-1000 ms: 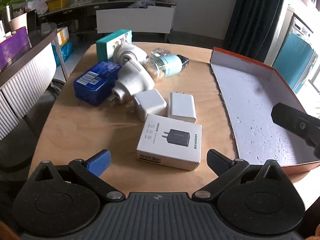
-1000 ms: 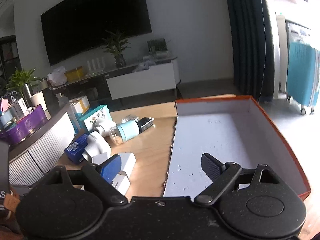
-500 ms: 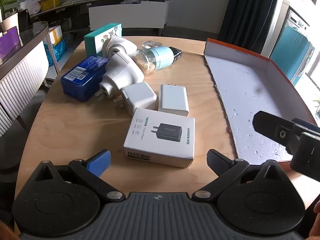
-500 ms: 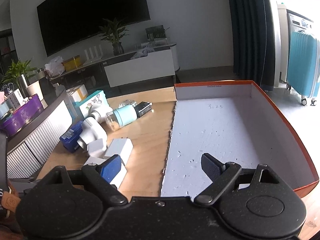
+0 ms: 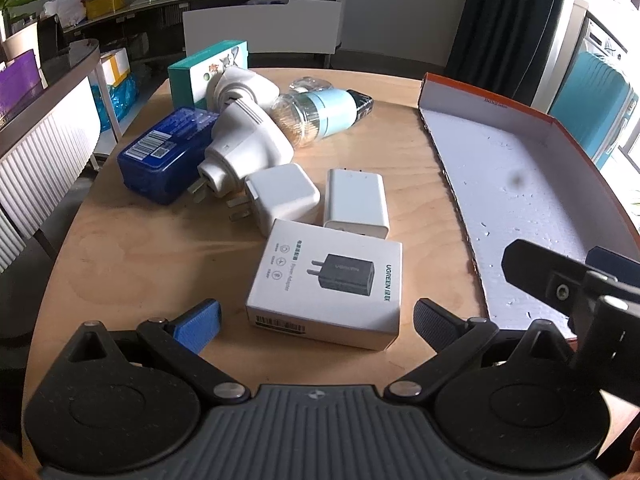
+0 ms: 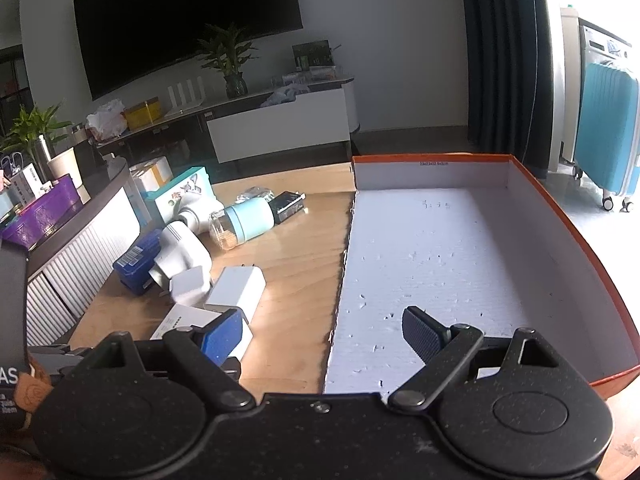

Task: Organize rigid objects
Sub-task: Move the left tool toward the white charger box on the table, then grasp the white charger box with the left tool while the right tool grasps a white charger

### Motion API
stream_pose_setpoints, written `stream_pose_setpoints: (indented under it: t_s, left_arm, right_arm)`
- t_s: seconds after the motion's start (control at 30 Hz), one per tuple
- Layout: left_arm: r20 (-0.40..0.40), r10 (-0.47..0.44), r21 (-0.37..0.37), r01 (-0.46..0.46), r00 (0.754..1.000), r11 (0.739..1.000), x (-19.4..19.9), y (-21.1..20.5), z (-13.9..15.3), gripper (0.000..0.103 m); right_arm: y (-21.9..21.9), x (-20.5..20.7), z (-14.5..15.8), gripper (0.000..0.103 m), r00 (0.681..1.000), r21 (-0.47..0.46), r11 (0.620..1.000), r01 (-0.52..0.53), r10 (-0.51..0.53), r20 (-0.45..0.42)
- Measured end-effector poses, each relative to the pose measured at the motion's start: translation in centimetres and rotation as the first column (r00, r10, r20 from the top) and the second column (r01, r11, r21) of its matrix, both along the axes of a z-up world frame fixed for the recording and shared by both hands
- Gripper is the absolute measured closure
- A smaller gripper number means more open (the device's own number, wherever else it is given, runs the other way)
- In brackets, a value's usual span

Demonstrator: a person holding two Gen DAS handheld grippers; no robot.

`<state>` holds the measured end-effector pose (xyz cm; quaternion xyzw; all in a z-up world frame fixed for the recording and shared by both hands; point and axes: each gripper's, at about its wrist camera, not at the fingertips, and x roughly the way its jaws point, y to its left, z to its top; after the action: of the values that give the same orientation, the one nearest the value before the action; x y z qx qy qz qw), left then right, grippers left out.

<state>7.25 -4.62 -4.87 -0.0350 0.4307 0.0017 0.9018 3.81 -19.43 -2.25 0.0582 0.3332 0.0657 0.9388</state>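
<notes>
Four white plug adapters [image 5: 280, 196], three small boxes [image 5: 326, 288], one tray [image 5: 484, 100], one jar [image 5: 316, 116]

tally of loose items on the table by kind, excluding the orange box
White plug-in units: 2
White chargers: 2
Retail boxes: 3
Toothpick jar: 1
Small black item: 1
Clear wrapped item: 1
Total: 10

A: What makes up the left gripper [image 5: 316, 320]?
B: Black matte linkage arms on two round discs, silver pivot screws, a ribbed grey base plate bearing a small embossed mark; one blue pad, one dark ribbed pad.

A: And the right gripper [image 6: 322, 334]?
B: The same build: speckled black body, blue and dark ribbed pads, metal pivot screws, triangular cut-outs in the arms.
</notes>
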Motion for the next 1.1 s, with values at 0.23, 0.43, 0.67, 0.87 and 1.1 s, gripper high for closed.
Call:
stream_pose_setpoints:
  t_s: [0.23, 0.43, 0.67, 0.87, 1.1]
  left_arm:
    - [-0.002, 0.005, 0.010, -0.005, 1.000, 1.000, 0.3, 0.0, -0.2, 0.000]
    - [0.014, 0.009, 0.031, -0.009, 1.000, 0.999, 1.1, 0.0, -0.7, 0.000]
    - [0.084, -0.038, 0.032, 0.036, 0.996, 0.999, 0.6, 0.6, -0.5, 0.024]
    - [0.095, -0.010, 0.004, 0.009, 0.995, 1.000, -0.8, 2.6, 0.3, 0.024]
    - [0.108, 0.064, -0.018, -0.062, 0.992, 0.998, -1.8, 5.8, 1.4, 0.024]
  right_arm:
    - [0.2, 0.2, -0.1, 0.001, 1.000, -0.008, 1.000, 0.005, -0.005, -0.007]
    - [0.3, 0.8, -0.2, 0.001, 1.000, -0.011, 1.000, 0.002, -0.002, -0.017]
    - [0.8, 2.2, -0.3, 0.001, 0.999, -0.005, 1.000, -0.007, 0.007, -0.048]
    - [2.3, 4.7, -0.7, 0.001, 0.991, 0.023, 0.998, -0.062, 0.064, -0.114]
    - [6.3, 8.3, -2.5, 0.001, 0.976, -0.015, 0.991, -0.130, 0.125, -0.178]
